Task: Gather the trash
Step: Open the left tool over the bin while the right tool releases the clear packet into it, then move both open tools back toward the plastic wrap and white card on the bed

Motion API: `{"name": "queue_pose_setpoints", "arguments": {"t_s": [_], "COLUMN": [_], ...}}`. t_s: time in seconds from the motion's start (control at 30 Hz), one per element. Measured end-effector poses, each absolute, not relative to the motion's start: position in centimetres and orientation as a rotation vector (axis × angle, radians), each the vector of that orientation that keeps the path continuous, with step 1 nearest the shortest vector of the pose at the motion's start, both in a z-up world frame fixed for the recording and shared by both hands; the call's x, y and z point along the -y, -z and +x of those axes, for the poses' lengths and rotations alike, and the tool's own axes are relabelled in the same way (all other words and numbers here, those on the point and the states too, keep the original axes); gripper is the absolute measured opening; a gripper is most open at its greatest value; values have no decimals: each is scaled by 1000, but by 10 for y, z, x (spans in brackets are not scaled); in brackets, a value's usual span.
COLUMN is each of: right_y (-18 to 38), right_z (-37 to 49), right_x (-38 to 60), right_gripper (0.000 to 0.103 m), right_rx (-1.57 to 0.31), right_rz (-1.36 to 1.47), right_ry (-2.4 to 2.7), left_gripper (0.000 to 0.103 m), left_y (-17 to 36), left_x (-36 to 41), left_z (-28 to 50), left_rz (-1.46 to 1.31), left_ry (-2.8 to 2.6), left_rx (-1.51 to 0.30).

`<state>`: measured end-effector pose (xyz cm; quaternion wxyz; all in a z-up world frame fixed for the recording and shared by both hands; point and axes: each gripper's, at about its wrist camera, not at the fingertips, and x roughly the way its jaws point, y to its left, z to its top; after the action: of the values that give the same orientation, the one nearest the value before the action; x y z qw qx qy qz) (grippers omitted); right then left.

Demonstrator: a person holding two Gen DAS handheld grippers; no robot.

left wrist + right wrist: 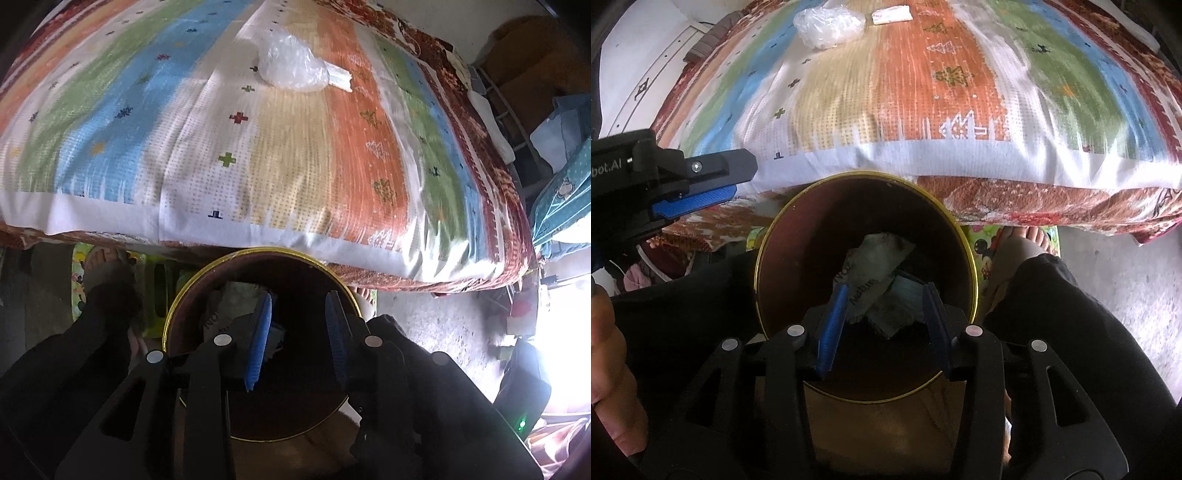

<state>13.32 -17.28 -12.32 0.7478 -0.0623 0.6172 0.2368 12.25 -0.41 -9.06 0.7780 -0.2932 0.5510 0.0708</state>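
Both grippers hang over the mouth of the round bin (964, 236), the right gripper (884, 295) with its blue fingers spread and empty, the left gripper (300, 301) likewise parted and holding nothing. Inside the bin lie crumpled wrappers (877, 266), just below the right gripper's fingers. Beyond the bin's far rim, on the striped bedspread (295, 155), sit a clear plastic bag (290, 68) and, just beside it, a small white packet (341, 79), both well apart from the bin.

Both wrist views look down into the bin (207, 280)
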Motion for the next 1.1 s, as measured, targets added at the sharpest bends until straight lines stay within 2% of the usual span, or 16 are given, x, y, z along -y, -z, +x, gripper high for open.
{"name": "queue_pose_setpoints", "arguments": {"t_s": [0.13,0.33,0.47,0.53,0.63,0.73,0.8,0.87,0.9,0.97,1.1], "right_y": [115,99,89,81,66,53,46,41,38,33,26], "right_z": [134,138,141,144,152,161,168,173,177,181,189], "right_x": [171,171,169,167,164,160,158,156,155,153,146], "right_gripper": [40,45,47,51,55,64,74,85,90,94,94], "right_rx": [-1311,-1232,-1191,-1159,-1102,-1049,-1018,-992,-975,-951,-892], "right_rz": [-159,-188,-189,-206,-221,-225,-231,-229,-228,-231,-262], "right_ry": [-514,-507,-517,-519,-527,-536,-544,-547,-549,-552,-555], "left_gripper": [32,41,52,60,63,78,92,97,97,97,97], "left_y": [85,71,58,50,39,29,22,17,15,14,18], "left_x": [2,-4,-11,-19,-33,-42,-47,-52,-53,-56,-68], "left_z": [123,124,127,130,135,141,144,149,152,159,177], "left_rz": [-630,-618,-594,-604,-616,-613,-607,-604,-598,-585,-597], "left_ry": [-154,-161,-175,-164,-177,-185,-196,-194,-194,-201,-225], "left_rx": [-1174,-1133,-1105,-1087,-1062,-1026,-991,-962,-960,-960,-965]}}
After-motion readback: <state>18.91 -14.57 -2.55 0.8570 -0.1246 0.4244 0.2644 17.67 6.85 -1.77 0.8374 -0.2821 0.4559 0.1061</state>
